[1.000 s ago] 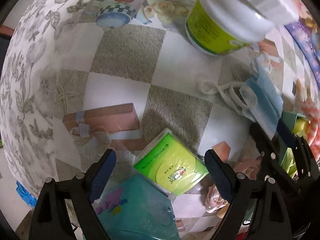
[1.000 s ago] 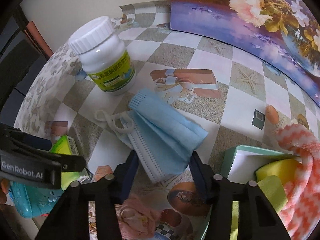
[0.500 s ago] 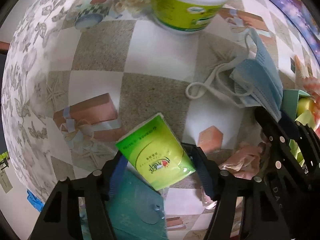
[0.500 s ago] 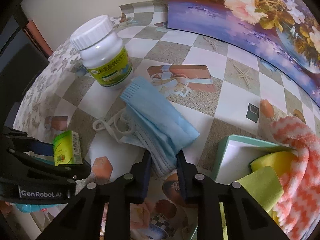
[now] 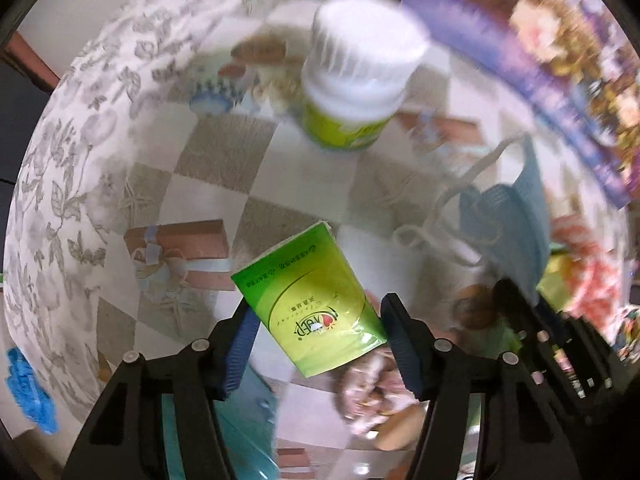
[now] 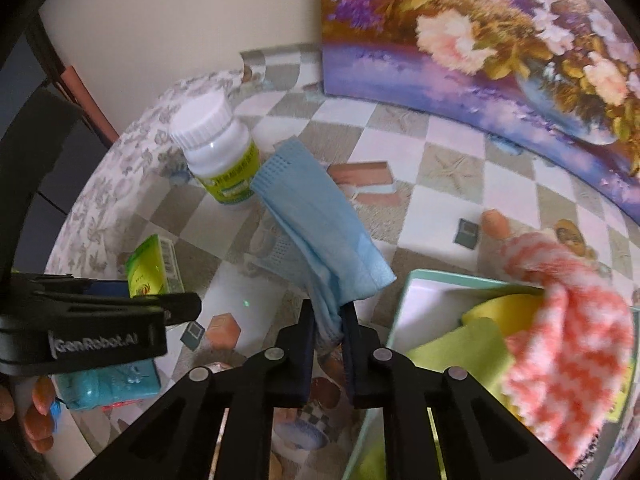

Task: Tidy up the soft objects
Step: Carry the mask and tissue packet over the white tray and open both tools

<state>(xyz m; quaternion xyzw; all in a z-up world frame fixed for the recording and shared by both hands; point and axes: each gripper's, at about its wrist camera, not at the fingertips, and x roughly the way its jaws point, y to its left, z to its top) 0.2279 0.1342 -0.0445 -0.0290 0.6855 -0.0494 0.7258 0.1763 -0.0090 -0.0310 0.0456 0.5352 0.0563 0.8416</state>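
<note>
A green tissue pack hangs tilted above the checked tablecloth, between the blue pads of my left gripper. The jaws are closing and the pads press its two sides. The right wrist view shows the same pack at the left, clear of the table. My right gripper is shut on a blue face mask. It pinches one bunched end, and the rest rises off the table. In the left wrist view the mask trails its white ear loops at the right.
A white bottle with a green label stands behind the mask. At the right, a mint box holds yellow-green cloths and a coral checked cloth. A teal pack lies near the table's left edge. A flower painting leans at the back.
The left jaws closed on the green tissue pack and lifted it. The right jaws closed on the mask's end and raised it off the table.
</note>
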